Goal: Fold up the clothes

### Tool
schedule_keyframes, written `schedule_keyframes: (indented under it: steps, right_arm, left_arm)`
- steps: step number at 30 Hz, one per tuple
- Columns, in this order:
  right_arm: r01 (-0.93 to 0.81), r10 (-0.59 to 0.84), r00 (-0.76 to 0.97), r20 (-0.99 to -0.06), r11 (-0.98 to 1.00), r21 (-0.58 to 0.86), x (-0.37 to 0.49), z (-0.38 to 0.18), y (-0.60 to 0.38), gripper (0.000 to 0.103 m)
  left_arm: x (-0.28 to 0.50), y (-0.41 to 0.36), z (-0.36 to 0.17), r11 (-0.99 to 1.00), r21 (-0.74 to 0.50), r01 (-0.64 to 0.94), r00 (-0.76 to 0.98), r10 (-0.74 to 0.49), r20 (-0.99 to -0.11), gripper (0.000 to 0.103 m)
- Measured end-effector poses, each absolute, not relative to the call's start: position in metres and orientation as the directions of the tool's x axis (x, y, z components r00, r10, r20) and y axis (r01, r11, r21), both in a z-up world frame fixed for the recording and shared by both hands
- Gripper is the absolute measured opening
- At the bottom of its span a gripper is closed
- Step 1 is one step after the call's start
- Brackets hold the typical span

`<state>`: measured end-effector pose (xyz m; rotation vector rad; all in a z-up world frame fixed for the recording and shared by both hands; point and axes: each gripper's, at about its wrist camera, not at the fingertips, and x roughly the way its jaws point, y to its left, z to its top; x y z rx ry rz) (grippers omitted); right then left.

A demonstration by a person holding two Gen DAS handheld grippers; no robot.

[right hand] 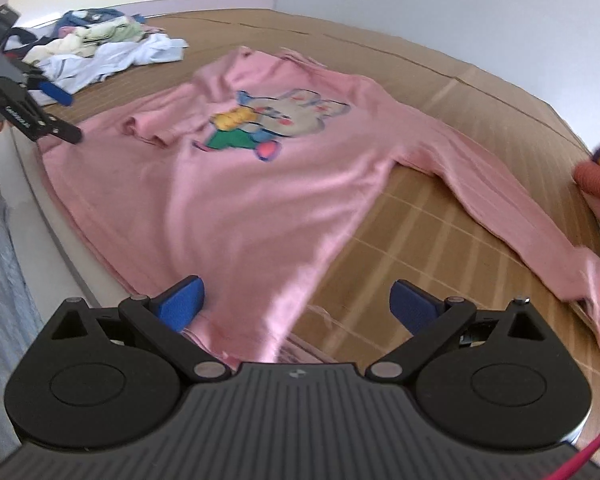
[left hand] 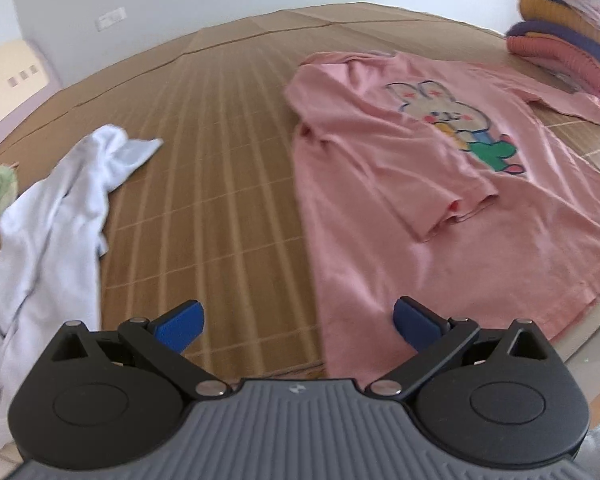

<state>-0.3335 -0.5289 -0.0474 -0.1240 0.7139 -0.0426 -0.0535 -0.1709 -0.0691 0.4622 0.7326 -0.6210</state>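
While both grippers (left hand: 298, 322) (right hand: 296, 306) gape, pink shirt (right hand: 228, 200) lies flat.

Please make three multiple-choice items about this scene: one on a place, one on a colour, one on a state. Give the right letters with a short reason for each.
1. Where does the white garment lie, seen from the left wrist camera?
A. left of the pink shirt
B. on top of the pink shirt
C. on the folded stack

2. What colour is the shirt with the rabbit print?
A. green
B. pink
C. white

3. How is the left claw?
A. shut on a sleeve
B. shut on nothing
C. open

Key: 1 A, bare mat separates it from the pink shirt. 2 B, the cloth around the rabbit print is pink. 3 C, its blue fingers stand wide apart, holding nothing; the right claw likewise.
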Motion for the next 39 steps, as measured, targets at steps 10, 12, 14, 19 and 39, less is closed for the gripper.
schedule_keyframes:
  steps: [10, 12, 14, 19, 39]
  right_arm:
    - [0.006, -0.114, 0.807, -0.58, 0.983, -0.184, -0.343, -0.032, -0.525, 0.102]
    - [-0.025, -0.07, 0.823, -0.564, 0.987, -0.159, -0.338, -0.031, -0.518, 0.102]
    - [-0.044, -0.051, 0.83, -0.556, 0.987, -0.156, -0.33, -0.034, -0.508, 0.102]
    - [-0.082, -0.029, 0.827, -0.562, 0.982, -0.173, -0.311, -0.04, -0.486, 0.102]
    - [-0.037, -0.062, 0.795, -0.603, 0.988, -0.149, -0.304, -0.047, -0.499, 0.103]
  left_arm:
    - [-0.055, -0.151, -0.061, 0.757, 0.243, 0.606, 0.627, -0.267, -0.732, 0.103]
    - [-0.057, -0.146, -0.057, 0.748, 0.215, 0.627, 0.615, -0.306, -0.727, 0.103]
    - [-0.059, -0.147, -0.057, 0.736, 0.205, 0.645, 0.604, -0.326, -0.727, 0.103]
    - [-0.063, -0.156, -0.062, 0.701, 0.202, 0.684, 0.579, -0.354, -0.735, 0.103]
    - [-0.057, -0.113, -0.048, 0.785, 0.169, 0.596, 0.622, -0.318, -0.715, 0.103]
